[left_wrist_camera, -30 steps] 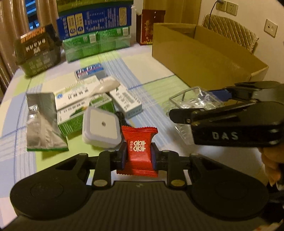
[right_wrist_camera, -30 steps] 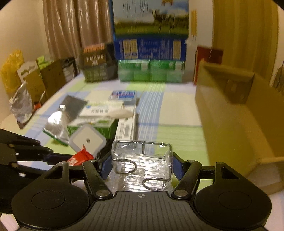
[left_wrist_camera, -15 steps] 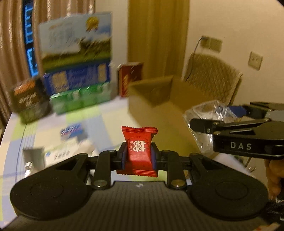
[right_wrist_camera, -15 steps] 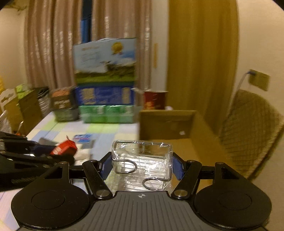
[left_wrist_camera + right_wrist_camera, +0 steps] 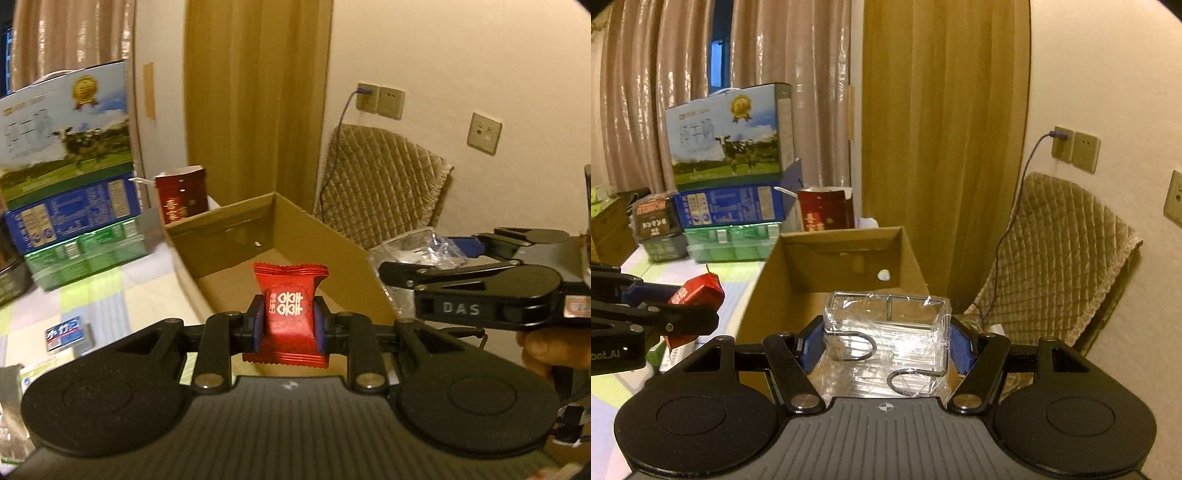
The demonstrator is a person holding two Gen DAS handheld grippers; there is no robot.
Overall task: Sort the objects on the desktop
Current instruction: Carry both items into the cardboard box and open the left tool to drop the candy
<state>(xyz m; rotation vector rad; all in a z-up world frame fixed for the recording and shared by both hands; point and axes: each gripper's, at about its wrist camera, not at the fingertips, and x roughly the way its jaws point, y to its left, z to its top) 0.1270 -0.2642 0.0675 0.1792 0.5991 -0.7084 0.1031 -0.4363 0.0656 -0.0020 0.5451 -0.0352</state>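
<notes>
1. Left hand-held gripper (image 5: 289, 320): clenched on a red candy packet (image 5: 289, 312), which stands upright between the blue pads. The hold is across the filled middle; the crimped top and bottom ends stick out free.
2. Location of the packet: raised off the desk (image 5: 110, 295), in front of the open cardboard box (image 5: 317, 243) and seemingly over its near end.
3. Handling of the packet, judged: very light, with a slick foil-like wrapper over what seems a small firm filling. The middle is the right place to hold. The crimped ends would fold and slip.
4. Right hand-held gripper (image 5: 886, 343): grasping a clear plastic box (image 5: 886, 325), wrapped in film, with bent wire hooks inside. The pads press its two short side walls.
5. Location of the plastic box: held up facing the cardboard box opening (image 5: 842, 266), clear of the desk.
6. Handling of the plastic box, judged: light, thin-walled and fairly stiff, but liable to crack or bow under hard squeezing. The film makes it slippery. The side walls low down suit the grip best. The loose film does not.
7. Remaining: further packets and cartons, including a small blue pack (image 5: 66, 334), lie on the desk.
</notes>
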